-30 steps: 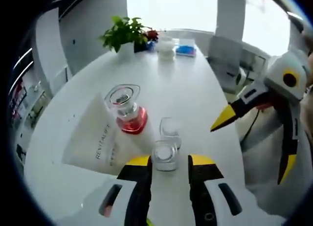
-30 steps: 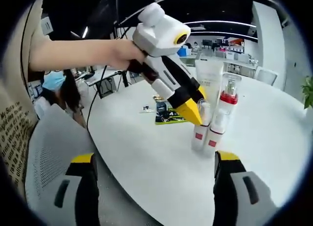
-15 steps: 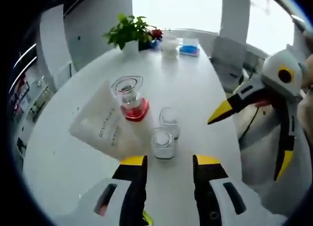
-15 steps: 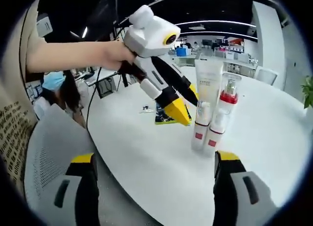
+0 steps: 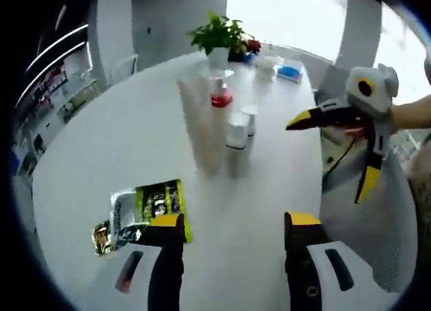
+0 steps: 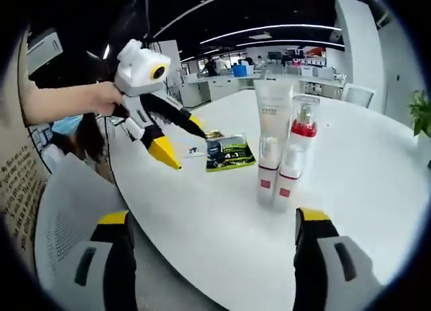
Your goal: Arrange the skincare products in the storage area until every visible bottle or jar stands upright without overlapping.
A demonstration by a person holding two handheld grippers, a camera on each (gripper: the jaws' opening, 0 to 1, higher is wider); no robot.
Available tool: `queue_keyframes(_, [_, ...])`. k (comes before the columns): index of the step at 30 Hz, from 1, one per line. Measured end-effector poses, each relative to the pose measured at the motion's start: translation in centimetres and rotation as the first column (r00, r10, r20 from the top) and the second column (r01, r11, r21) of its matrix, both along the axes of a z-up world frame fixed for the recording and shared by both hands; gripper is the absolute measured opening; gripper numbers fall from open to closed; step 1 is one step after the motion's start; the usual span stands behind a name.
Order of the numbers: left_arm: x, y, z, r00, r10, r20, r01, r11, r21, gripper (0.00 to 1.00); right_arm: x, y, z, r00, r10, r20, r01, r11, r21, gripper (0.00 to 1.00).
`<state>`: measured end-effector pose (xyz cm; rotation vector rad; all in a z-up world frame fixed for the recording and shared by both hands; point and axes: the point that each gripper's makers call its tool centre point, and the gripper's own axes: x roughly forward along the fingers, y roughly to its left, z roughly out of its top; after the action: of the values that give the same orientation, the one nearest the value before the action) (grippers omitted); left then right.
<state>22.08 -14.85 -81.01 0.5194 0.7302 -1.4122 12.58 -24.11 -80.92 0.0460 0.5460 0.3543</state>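
Observation:
A tight group of skincare products stands upright on the white round table [image 6: 202,210]. It holds a tall white tube [image 6: 273,112], a clear bottle with a red collar [image 6: 303,129] and two small clear bottles with red labels [image 6: 267,169] [image 6: 289,173]. In the left gripper view the same tube [image 5: 202,119], red-collared bottle [image 5: 219,90] and small bottles [image 5: 237,143] stand further off. My left gripper [image 5: 232,223] is open and empty, well back from them; it also hangs open above the table edge [image 6: 176,139]. My right gripper [image 6: 209,220] is open and empty, and its jaws show open [image 5: 330,146].
A green and black sachet [image 5: 156,202] lies flat on the table beside a silver packet [image 5: 114,220]; the sachet shows left of the bottles [image 6: 229,151]. A potted plant [image 5: 219,35], a white jar [image 5: 268,64] and a blue item [image 5: 291,72] sit at the far table edge. A person's forearm [image 6: 60,102] holds the left gripper.
My left gripper has pulled back and away from the bottles, which now stand much further off. The sachets have come into its view. The right gripper has stayed nearly still.

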Motion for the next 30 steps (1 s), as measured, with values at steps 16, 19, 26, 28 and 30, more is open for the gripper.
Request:
queue_keyframes(16, [-1.3,10.6,-1.1,0.944,0.300,-0.137,-0.311,0.948,-0.069,0.80,0.2,0.9,-0.4,0.999,0.003,-0.046,-0.004,0.999,-0.034,1.00])
queue_keyframes(19, [-1.5,11.4,-1.1,0.935,0.324,-0.146,-0.337,0.939,-0.074,0.83,0.1,1.1,-0.3,0.999,0.001,-0.048,-0.003,0.999,-0.035,1.00])
queue_keyframes(26, [-2.7,12.3,-0.8,0.922,0.342,-0.181,-0.363,0.926,-0.104,0.89,-0.4,1.4,-0.1,0.998,-0.008,-0.055,0.006,0.999,-0.040,0.99])
queue_keyframes(28, [-3.0,12.7,-0.8,0.923,0.343,-0.176,-0.363,0.926,-0.101,0.90,-0.6,1.2,-0.2,0.998,-0.011,-0.058,0.008,0.999,-0.045,0.99])
queue_keyframes(30, [-3.3,13.3,-0.5,0.919,0.352,-0.178,-0.373,0.923,-0.097,0.91,-0.8,0.9,-0.3,0.998,-0.010,-0.060,0.007,0.998,-0.055,1.00])
